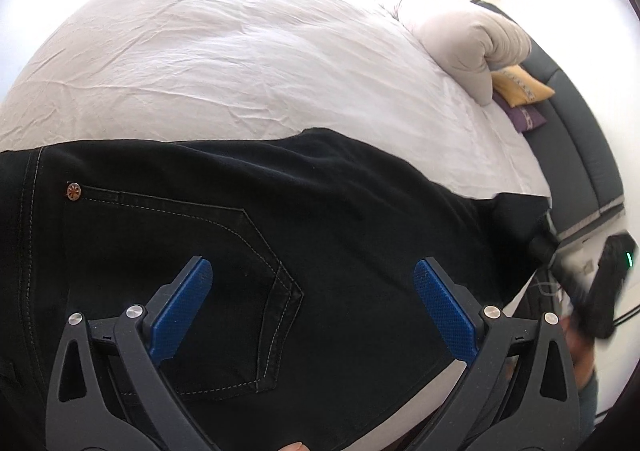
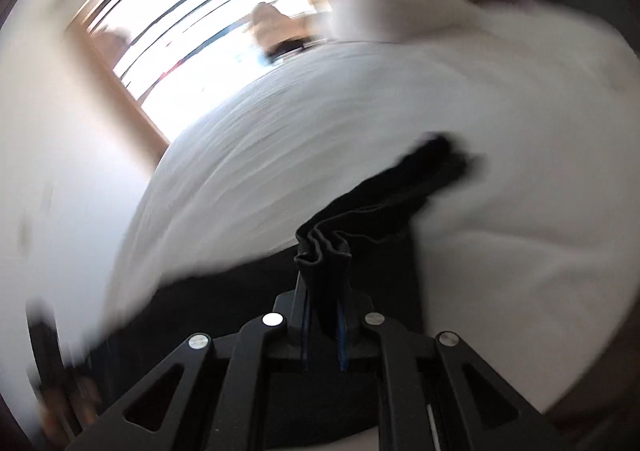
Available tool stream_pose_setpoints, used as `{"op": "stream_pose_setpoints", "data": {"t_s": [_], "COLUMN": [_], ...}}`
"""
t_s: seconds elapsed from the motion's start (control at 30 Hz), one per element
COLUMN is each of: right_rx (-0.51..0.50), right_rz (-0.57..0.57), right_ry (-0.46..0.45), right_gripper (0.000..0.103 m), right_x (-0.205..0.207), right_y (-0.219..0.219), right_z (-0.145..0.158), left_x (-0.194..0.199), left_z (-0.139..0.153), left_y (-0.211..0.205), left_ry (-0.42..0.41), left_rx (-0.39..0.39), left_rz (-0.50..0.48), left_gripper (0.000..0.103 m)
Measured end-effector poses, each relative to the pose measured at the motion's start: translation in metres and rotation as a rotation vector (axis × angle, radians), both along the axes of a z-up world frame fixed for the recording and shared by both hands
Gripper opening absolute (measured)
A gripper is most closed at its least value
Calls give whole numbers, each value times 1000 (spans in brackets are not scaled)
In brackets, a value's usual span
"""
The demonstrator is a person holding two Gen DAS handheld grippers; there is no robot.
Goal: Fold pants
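Black jeans (image 1: 320,219) lie flat on a white bed sheet (image 1: 224,51), the back pocket with pale stitching facing up. My left gripper (image 1: 312,275) is open just above the pocket area, its blue pads spread wide and holding nothing. In the right wrist view, my right gripper (image 2: 324,291) is shut on a bunched edge of the black pants (image 2: 384,187), which trail away over the sheet (image 2: 320,131). That view is motion-blurred.
A rolled beige duvet (image 1: 468,35) lies at the far right of the bed, with a yellow cushion (image 1: 520,85) and a purple one beside it. A dark sofa (image 1: 580,131) stands to the right. A window (image 2: 192,23) is beyond the bed.
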State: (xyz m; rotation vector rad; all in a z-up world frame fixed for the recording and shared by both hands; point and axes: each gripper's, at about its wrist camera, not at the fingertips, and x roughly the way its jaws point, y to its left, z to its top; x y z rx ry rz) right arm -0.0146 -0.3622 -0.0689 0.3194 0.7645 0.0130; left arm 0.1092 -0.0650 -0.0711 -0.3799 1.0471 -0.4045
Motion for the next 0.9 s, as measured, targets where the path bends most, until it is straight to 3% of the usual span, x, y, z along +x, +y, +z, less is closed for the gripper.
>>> {"op": "stream_pose_setpoints", "data": {"t_s": [0.07,0.13,0.23,0.33,0.57,0.73,0.9], "right_rx": [-204,-303,-325,-453,-446,-510,-564], "right_rz": [234,359,409,472,422,424,429], "right_ry": [38,80,107,114,89,22,-29], "right_gripper": [11,11,11,11,11,12,12], "right_x": [4,3,1,-5,-3,-12,-22], "right_y": [83,135,162,181,177,189,196], "right_z": [-8,-30,-48,-53,-40,-34,-30], "left_x": [1,1,1,3,13,28,50], "left_z": [-2,-4,-3,-7,-23,-21,-25], "left_y": [2,3,2,-2,-30,-51,-70], "left_ry": [24,50,66,106,284,311,352], "left_rx": [-38,-71,-107,-164,-305,-375,-388], "left_rz": [-1,-11,-37,-48,-139,-171,-189], "left_gripper": [103,103,103,103,103,103,103]}}
